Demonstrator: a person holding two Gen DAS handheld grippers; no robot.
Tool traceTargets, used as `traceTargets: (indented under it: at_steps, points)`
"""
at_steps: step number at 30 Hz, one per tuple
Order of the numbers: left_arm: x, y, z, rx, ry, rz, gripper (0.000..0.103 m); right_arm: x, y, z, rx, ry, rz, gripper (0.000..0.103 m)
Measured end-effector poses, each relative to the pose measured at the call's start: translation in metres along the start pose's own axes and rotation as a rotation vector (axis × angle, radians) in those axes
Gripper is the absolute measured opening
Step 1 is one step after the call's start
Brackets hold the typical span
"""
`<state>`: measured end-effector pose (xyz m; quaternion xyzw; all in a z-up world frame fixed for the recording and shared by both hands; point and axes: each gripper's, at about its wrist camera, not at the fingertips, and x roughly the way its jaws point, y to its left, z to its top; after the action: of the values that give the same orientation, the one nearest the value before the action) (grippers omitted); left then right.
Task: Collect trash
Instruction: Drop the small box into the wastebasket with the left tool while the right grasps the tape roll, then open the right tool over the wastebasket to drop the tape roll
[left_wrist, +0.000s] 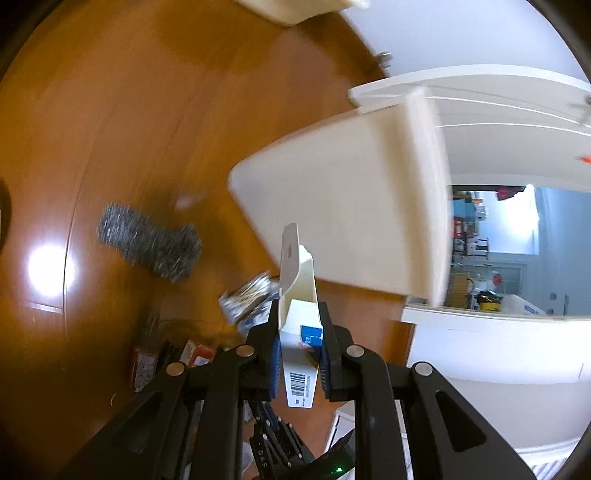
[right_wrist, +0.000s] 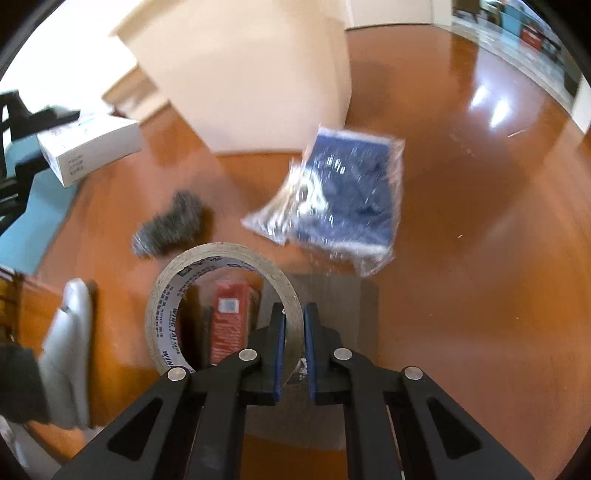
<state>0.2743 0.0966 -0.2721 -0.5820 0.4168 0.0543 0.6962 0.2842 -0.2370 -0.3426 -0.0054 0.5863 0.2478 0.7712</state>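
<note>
Evidently left gripper (left_wrist: 299, 354) clamps barcoded carton (left_wrist: 300, 332); right gripper (right_wrist: 294, 354) clamps "WING TAI" tape roll (right_wrist: 221, 306)

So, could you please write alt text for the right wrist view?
The right hand-held gripper pinches a tape roll by its rim above a wooden floor. Beyond lie a steel wool pad, a blue plastic-wrapped packet and a cream bin.
</note>
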Motion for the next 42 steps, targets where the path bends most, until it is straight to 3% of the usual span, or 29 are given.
traceTargets:
  at_steps: [6, 9, 12, 15, 18, 24, 27, 28, 29, 31, 37, 42]
  points:
    - [-0.042, -0.079, 0.02, 0.16, -0.063, -0.123, 0.015, -0.036, -0.01, 0.005, 0.067, -0.086, 0.035, 0.009]
    - [-0.054, -0.143, 0.038, 0.32, -0.127, -0.197, 0.015, -0.048, -0.012, 0.006, 0.09, -0.106, 0.046, 0.009]
    - [-0.041, -0.179, 0.056, 0.42, -0.182, -0.188, 0.015, -0.048, -0.013, 0.01, 0.108, -0.103, 0.044, 0.009]
    - [0.003, -0.196, 0.076, 0.493, -0.156, -0.118, 0.015, -0.049, -0.016, 0.011, 0.126, -0.102, 0.042, 0.009]
    - [0.039, -0.192, 0.089, 0.538, -0.158, -0.033, 0.015, -0.048, -0.017, 0.011, 0.13, -0.1, 0.038, 0.01]
    - [0.059, -0.17, 0.095, 0.536, -0.105, 0.051, 0.016, -0.049, -0.013, 0.013, 0.12, -0.098, 0.037, 0.009]
    - [0.055, -0.167, 0.099, 0.548, -0.112, 0.103, 0.02, -0.054, -0.009, 0.015, 0.113, -0.114, 0.038, 0.009]
    - [0.053, -0.167, 0.098, 0.556, -0.126, 0.111, 0.032, -0.057, -0.008, 0.017, 0.11, -0.122, 0.039, 0.01]
    - [0.05, -0.168, 0.096, 0.567, -0.144, 0.115, 0.055, -0.06, -0.006, 0.02, 0.106, -0.131, 0.039, 0.01]
    - [0.042, -0.167, 0.097, 0.58, -0.169, 0.117, 0.077, -0.066, -0.005, 0.026, 0.099, -0.151, 0.04, 0.01]
    - [0.014, -0.153, 0.081, 0.614, -0.208, 0.108, 0.077, -0.098, -0.003, 0.057, 0.078, -0.243, 0.04, 0.01]
    - [-0.015, -0.107, 0.065, 0.537, -0.242, 0.153, 0.077, -0.149, -0.001, 0.107, 0.054, -0.399, 0.061, 0.01]
